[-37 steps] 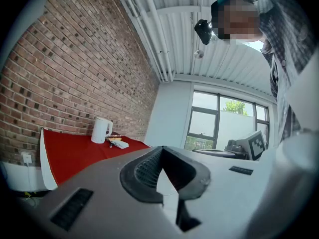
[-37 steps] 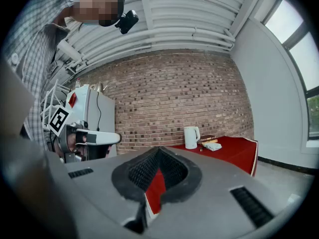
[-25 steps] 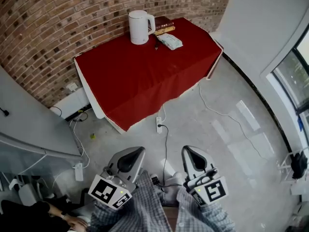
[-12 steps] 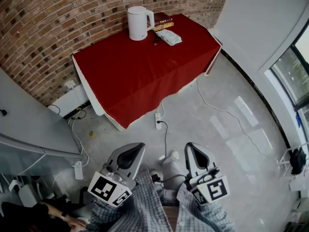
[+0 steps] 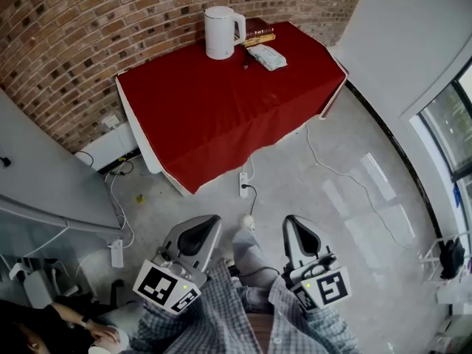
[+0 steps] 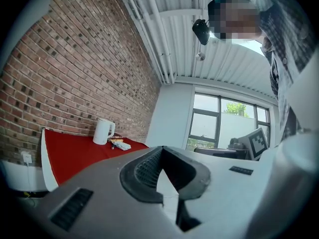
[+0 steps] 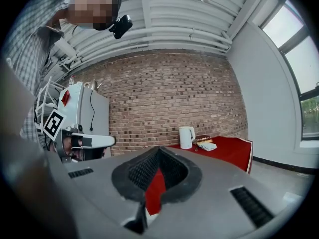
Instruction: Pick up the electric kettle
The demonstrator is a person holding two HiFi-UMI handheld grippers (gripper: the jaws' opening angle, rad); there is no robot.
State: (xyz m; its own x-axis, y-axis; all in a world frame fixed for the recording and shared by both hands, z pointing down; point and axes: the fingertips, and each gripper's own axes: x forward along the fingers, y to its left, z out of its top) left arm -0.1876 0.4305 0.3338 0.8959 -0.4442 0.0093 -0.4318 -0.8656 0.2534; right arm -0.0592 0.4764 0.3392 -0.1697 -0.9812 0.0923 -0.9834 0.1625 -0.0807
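On the red table (image 5: 221, 116) stands a white kettle (image 5: 221, 32) — left tongs (image 5: 209, 222) and right tongs (image 5: 290, 223) closed, empty.

The head view looks steeply down, with the red-draped bench (image 5: 221, 116) far off at upper centre. Both gripper views look level along their own jaws from well back. All three share that bench and its white electric kettle (image 5: 220, 34).

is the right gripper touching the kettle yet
Apart. Head view: right gripper hangs over the floor, the kettle stands far off on the red table.
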